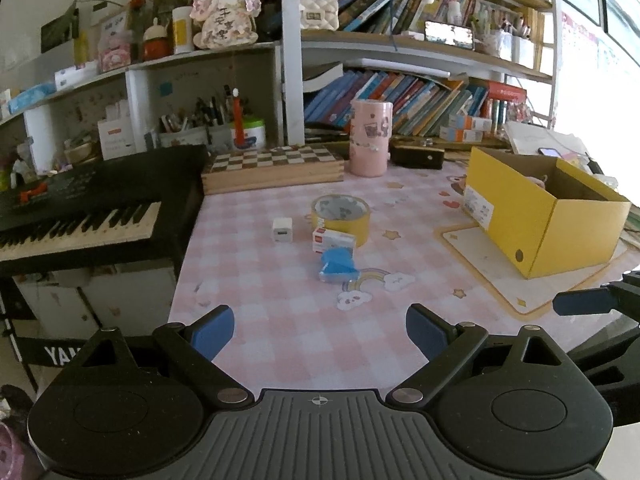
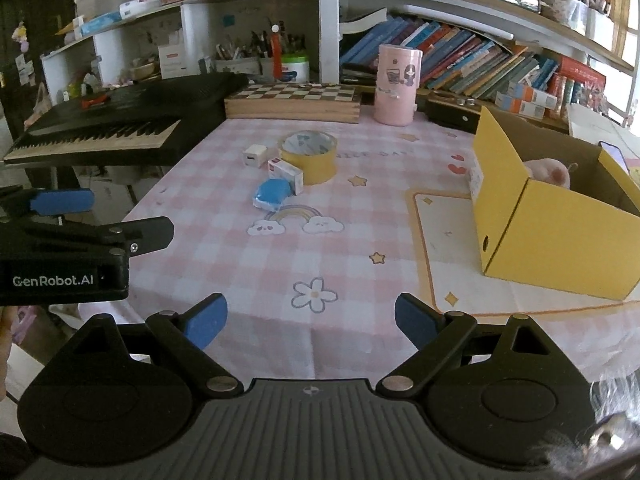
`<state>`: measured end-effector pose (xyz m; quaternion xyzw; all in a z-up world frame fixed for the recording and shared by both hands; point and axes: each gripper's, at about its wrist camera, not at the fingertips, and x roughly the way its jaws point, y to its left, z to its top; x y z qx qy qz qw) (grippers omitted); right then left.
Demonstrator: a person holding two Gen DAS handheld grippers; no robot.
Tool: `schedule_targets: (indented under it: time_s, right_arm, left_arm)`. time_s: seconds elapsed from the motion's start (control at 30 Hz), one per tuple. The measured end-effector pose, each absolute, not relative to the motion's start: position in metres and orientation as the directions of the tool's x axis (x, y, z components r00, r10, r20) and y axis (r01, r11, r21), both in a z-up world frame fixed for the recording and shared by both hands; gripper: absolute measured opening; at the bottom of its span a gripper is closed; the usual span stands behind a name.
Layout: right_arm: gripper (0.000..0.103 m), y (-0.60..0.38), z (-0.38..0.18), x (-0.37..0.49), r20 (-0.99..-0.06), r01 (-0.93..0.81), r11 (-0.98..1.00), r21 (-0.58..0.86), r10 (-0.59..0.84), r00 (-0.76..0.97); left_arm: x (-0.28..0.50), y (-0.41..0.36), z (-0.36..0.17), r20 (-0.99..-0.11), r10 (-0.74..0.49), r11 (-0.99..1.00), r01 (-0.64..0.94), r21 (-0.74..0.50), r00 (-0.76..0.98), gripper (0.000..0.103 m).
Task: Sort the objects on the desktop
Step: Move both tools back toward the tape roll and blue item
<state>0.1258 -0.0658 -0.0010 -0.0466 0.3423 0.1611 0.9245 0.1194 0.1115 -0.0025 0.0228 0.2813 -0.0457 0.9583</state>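
left wrist view, left tool [image 1: 320, 334] spread wide, right tool [image 2: 311, 322] likewise, seemingly level

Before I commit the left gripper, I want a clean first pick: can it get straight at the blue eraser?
Probably yes. The left gripper is open and empty, and only bare tablecloth lies between it and the blue eraser. The small white box sits close behind the eraser, so closing there might nudge it.

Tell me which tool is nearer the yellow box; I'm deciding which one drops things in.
Right. The right tool has the yellow box just ahead to its right; the left tool sits farther left, past the right one.
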Motion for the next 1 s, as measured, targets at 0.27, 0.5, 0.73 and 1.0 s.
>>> schedule_targets:
  time_s: [0.27,0.5,0.73,1.0]
  right_arm:
    - [0.092,-0.071,-0.002,0.157,-0.652,-0.352,0.935,0.028,0.284,0.702]
    - [0.092,-0.075,0.000,0.194,-0.652,-0.397,0.918,0.028,0.318,0.688]
    - [0.092,-0.077,0.003,0.233,-0.645,-0.461,0.887,0.027,0.368,0.669]
    - [0.092,-0.074,0.004,0.273,-0.638,-0.509,0.861,0.001,0.393,0.662]
  left_arm:
    - [0.143,0.106,-0.006,-0.557,-0.048,0.997,0.070,0.018,0.829,0.095]
    - [0.169,0.100,-0.007,-0.563,-0.007,1.000,0.020,0.017,0.826,0.095]
    - [0.193,0.099,-0.004,-0.556,0.059,0.998,-0.059,0.017,0.829,0.095]
    - [0.217,0.098,-0.001,-0.557,0.131,0.989,-0.145,0.020,0.820,0.095]
